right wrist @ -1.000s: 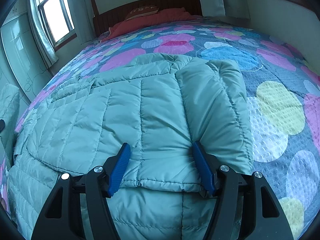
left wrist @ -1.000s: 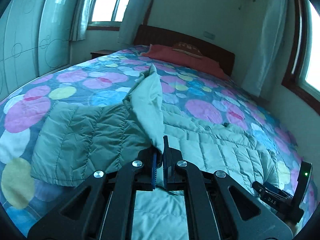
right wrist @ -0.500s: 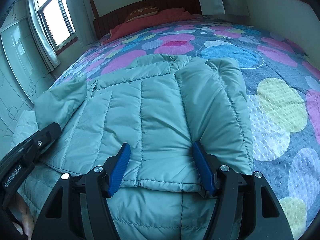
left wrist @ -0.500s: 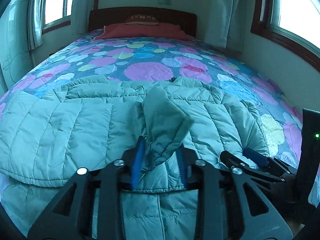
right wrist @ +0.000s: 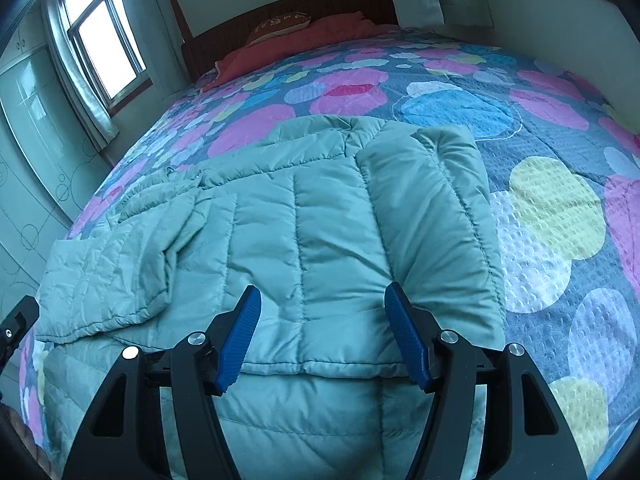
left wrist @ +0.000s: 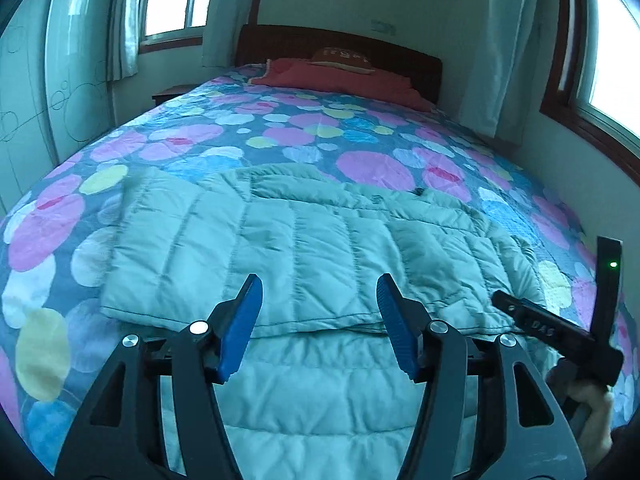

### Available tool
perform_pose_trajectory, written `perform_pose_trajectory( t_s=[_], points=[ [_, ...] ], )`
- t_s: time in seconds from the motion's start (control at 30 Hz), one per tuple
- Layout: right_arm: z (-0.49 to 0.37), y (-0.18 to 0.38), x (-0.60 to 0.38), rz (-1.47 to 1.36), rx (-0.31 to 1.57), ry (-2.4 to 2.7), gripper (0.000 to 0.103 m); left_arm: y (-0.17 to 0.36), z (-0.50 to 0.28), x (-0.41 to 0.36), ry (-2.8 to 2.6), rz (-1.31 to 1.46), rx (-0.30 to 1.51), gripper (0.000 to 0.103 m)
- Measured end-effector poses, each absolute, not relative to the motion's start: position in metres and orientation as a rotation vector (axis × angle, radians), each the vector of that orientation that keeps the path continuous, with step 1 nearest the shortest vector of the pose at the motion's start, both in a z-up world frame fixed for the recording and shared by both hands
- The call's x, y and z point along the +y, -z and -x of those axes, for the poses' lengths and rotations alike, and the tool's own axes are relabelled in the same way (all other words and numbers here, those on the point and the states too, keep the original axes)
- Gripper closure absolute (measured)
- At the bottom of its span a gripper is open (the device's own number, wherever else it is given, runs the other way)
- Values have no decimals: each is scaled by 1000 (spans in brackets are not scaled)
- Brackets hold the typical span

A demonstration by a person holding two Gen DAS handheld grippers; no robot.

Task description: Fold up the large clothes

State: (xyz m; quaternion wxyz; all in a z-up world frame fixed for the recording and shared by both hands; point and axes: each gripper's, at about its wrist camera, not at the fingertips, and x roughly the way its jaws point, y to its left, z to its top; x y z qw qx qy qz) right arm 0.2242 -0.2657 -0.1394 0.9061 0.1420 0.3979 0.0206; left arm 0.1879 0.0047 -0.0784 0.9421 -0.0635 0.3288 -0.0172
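We see the left gripper, whose jaws have just been opening, now wide and empty with the sleeve it carried dropped across the pale green quilted puffer jacket on the dotted bedspread, so both sleeves seem folded in, while the right gripper hovers open, holding nothing.

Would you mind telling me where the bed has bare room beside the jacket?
Bare bedspread lies between the jacket and the red pillows, and to the jacket's right. The near edge is crowded with the jacket and both grippers.
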Motion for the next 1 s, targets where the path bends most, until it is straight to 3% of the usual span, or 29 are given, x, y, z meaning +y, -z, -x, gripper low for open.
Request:
perform_pose_trajectory(
  t_s=[0.27, 0.5, 0.67, 1.0],
  points=[
    [-231, 114, -219, -313, 803, -138, 39, 84, -182, 95, -159, 194, 680, 44],
    [-249, 123, -184, -307, 854, -196, 41, 98, -184, 125, -197, 210, 705, 44],
    [-258, 133, -171, -298, 907, -232, 92, 104, -187, 127, -191, 211, 717, 44],
    [-237, 91, -223, -232, 762, -117, 96, 95, -207, 115, -147, 213, 700, 43]
  ],
)
